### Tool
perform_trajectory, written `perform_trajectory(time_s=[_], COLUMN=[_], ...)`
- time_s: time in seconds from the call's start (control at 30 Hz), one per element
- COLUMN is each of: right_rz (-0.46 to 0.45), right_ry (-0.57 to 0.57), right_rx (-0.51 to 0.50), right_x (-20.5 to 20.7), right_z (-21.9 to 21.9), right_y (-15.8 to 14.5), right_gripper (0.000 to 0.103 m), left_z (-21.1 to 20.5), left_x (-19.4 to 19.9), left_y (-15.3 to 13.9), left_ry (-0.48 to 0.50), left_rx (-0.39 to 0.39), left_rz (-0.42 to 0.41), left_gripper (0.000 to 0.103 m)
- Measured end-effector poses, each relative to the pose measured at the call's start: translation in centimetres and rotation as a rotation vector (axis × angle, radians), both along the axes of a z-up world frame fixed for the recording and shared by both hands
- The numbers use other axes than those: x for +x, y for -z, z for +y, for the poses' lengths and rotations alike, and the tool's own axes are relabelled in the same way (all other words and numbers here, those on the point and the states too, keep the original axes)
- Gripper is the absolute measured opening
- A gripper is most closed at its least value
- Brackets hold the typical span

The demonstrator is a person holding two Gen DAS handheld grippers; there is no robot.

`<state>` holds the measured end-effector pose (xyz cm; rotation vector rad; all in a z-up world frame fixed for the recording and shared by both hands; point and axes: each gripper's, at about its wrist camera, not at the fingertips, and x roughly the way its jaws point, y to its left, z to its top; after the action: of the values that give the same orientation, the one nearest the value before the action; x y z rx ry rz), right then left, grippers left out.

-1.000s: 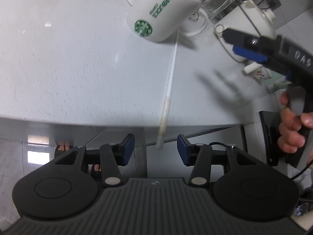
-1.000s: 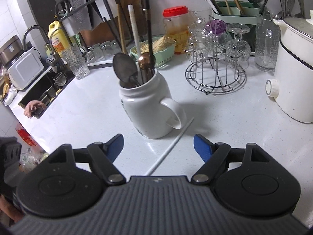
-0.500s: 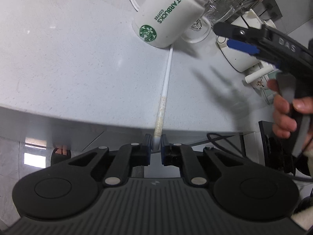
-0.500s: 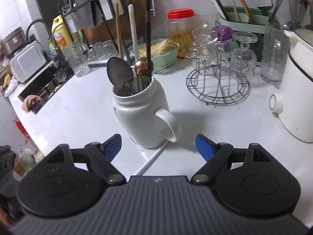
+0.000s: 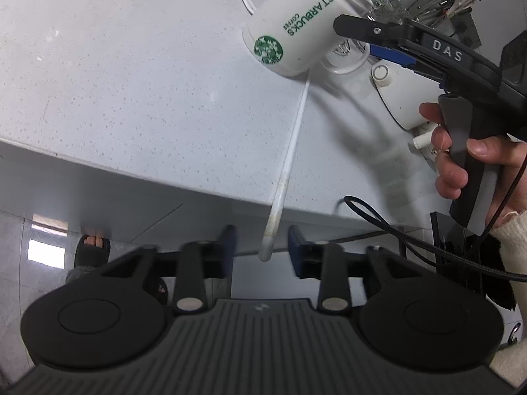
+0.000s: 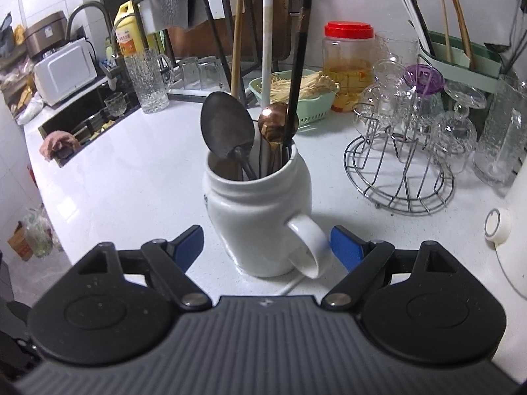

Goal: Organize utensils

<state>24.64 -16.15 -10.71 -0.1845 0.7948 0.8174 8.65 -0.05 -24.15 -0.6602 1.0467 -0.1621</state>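
- The white chopstick (image 5: 290, 161) lies flat on the counter (image 5: 131, 92). Its far end touches the base of the white mug (image 5: 296, 29), and its near end sticks out over the front edge of the counter, probably so that a gripper can take it from below the edge.
- The left gripper (image 5: 260, 250) is below that front edge, its jaws are opening, and the free tip of the chopstick is between them but the pads do not press on it (one finger is blurred).
- The mug stands upright in the middle of the counter and serves as the holder: a dark spoon (image 6: 227, 131), a copper spoon (image 6: 275, 121) and several chopsticks already stand in it.
- The right gripper (image 6: 266, 247) has its jaws apart and opening, on both sides of the mug's lower body and handle, not touching; I judge it is there to steady the mug.
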Motion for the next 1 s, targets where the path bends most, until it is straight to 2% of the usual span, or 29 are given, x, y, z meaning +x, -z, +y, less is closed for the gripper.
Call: perform_trajectory(time_s=[0.17,0.2,0.23,0.3,0.4,0.5,0.73,1.0], right_rz=[0.008,0.0,-0.008,-0.018,-0.028,-0.042,-0.081,-0.076], right_ry=[-0.003,-0.009,-0.014,-0.017,-0.027,-0.043,-0.068,-0.039], right_rx=[0.015,0.014,0.012,0.008,0.009,0.005,-0.013,-0.006], right_x=[0.6,0.7,0.7,0.8,1.1,1.2,1.4,1.9], right_z=[0.3,0.4,0.6,1.0,1.5,2.1,3.2,4.0], right_y=[0.1,0.0,0.0,0.1,0.4,0.6,1.0,1.7], right_gripper=[0.086,0.086,0.086,0.086,0.086,0.086,0.089,0.091], left_z=[-0.3,-0.4,-0.5,-0.7,-1.1,-1.0,0.5,2.7], left_x=[0.2,0.3,0.3,0.5,0.3,-0.1,-0.1,1.1], left_y=[0.2,0.2,0.2,0.2,-0.4,-1.8,-6.7,-12.6], left_ry=[0.012,0.015,0.02,0.03,0.045,0.039,0.034,0.084], left_rx=[0.01,0.012,0.019,0.032,0.07,0.065,0.127,0.187], left_rz=[-0.01,-0.013,-0.018,-0.024,-0.045,-0.073,-0.126,-0.173], left_gripper=[0.039,0.035,0.026,0.014,0.011,0.01,0.009,0.01])
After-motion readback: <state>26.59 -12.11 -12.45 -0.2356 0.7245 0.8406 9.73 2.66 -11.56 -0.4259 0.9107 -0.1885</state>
